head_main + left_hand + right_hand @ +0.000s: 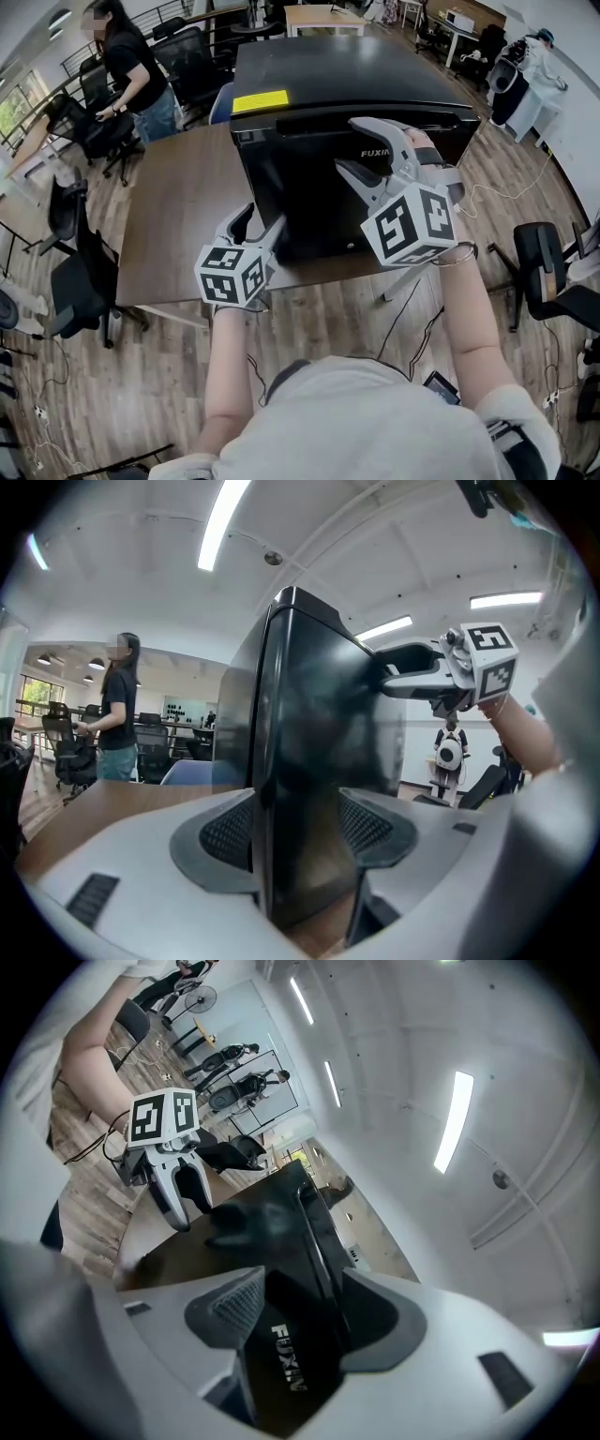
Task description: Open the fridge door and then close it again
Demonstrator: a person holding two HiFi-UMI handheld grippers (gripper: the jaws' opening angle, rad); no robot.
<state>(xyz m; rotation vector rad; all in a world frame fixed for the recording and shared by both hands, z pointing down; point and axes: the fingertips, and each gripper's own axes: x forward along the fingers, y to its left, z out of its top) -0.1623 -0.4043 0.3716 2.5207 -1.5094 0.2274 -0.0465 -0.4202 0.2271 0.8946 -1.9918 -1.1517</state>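
Your left gripper (298,829) sat released astride the lower left corner of the fridge (328,80) on the table (178,216). Your right gripper (300,1312), also released, straddled the shut-looking door's (300,187) top edge; you needed to clench firmly there before pulling.

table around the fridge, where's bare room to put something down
The widest bare patch is the table left of the fridge, out to its left edge. The fridge's top is bare behind the yellow sticker. The front strip is crowded: left gripper low on the door's left edge, right gripper at the door's top.
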